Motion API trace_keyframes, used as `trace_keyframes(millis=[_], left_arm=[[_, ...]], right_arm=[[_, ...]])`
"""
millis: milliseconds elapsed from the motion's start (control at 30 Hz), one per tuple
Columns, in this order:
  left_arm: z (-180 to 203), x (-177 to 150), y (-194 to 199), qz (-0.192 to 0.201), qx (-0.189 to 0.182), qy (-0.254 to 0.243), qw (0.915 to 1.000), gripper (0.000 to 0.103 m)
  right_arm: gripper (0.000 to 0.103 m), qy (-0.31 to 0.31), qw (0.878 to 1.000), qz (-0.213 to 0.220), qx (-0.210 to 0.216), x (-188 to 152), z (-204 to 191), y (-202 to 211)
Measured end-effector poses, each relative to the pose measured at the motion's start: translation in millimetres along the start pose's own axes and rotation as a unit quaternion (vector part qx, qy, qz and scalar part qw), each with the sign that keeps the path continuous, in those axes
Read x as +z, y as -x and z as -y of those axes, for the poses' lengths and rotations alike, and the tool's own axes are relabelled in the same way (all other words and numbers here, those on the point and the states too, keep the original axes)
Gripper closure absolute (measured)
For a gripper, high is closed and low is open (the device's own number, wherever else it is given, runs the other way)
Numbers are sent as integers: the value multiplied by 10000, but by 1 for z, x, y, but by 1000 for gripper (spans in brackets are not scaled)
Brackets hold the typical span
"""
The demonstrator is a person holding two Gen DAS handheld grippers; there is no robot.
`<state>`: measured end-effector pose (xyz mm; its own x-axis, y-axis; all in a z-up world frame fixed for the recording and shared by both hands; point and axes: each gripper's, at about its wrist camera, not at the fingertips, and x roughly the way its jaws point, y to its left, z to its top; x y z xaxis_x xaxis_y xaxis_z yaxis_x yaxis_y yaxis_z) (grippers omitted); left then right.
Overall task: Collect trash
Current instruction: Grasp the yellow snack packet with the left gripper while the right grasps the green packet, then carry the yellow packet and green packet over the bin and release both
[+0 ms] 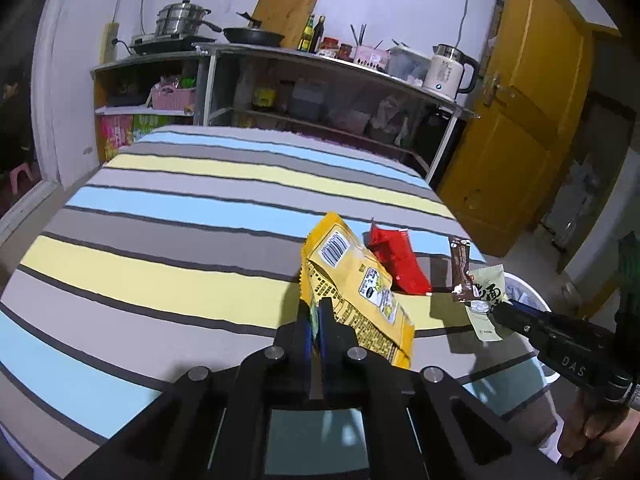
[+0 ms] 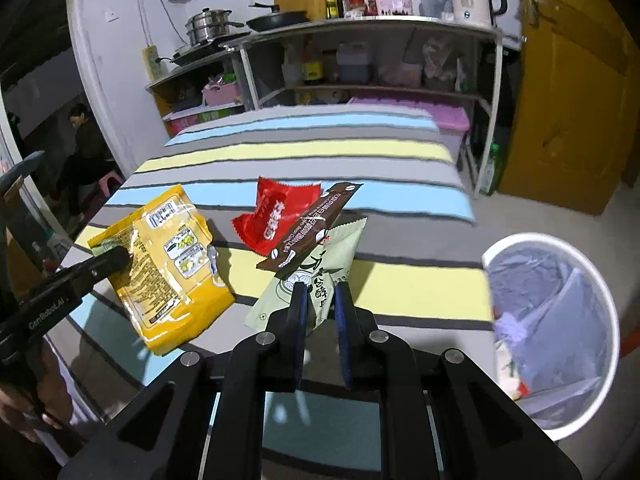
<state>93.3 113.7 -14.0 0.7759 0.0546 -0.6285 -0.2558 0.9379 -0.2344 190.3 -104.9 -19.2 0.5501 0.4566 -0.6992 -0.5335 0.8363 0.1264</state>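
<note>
Our left gripper (image 1: 319,312) has its fingers clenched on the near edge of the yellow bag (image 1: 360,284), which hangs lifted above the striped tabletop (image 1: 160,216). In the right wrist view that bag (image 2: 168,264) sits at 9 o'clock, with the left gripper's tip (image 2: 114,258) pinching its left side.

Our right gripper (image 2: 322,300) grasps the pale green packet (image 2: 316,276) between its fingers, and a brown sachet (image 2: 312,226) is caught with it, lying tilted across the packet's top. Both are raised off the tabletop.

A red wrapper (image 2: 276,216) lies on the tabletop at 12 o'clock from the right gripper, partly behind the brown sachet. From the left wrist it shows at 1 o'clock (image 1: 396,260), just past the yellow bag.

The white bin (image 2: 560,320) with its plastic liner stands off the tabletop's edge at 3 o'clock in the right wrist view.
</note>
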Motion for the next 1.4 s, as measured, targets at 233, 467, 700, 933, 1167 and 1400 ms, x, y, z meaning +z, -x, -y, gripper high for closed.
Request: trace_keyframes(millis=[233, 467, 700, 933, 1167, 1400], left_arm=[[10, 1, 16, 128, -98, -106, 9998, 101], [15, 3, 19, 171, -152, -127, 9997, 101], [24, 2, 22, 212, -258, -239, 9992, 101], [35, 8, 26, 276, -351, -370, 9983, 101], [57, 17, 33, 410, -491, -592, 9962, 101], [90, 23, 29, 391, -712, -843, 9931, 101]], right_arm=[[89, 494, 9971, -225, -537, -9, -5, -1], [89, 926, 9928, 81, -761, -7, -18, 25], [89, 576, 9964, -172, -604, -13, 0, 12], [89, 493, 9973, 23, -547, -9, 3, 23], [89, 326, 9980, 308, -448, -7, 12, 44], [89, 43, 9977, 550, -403, -10, 34, 65]])
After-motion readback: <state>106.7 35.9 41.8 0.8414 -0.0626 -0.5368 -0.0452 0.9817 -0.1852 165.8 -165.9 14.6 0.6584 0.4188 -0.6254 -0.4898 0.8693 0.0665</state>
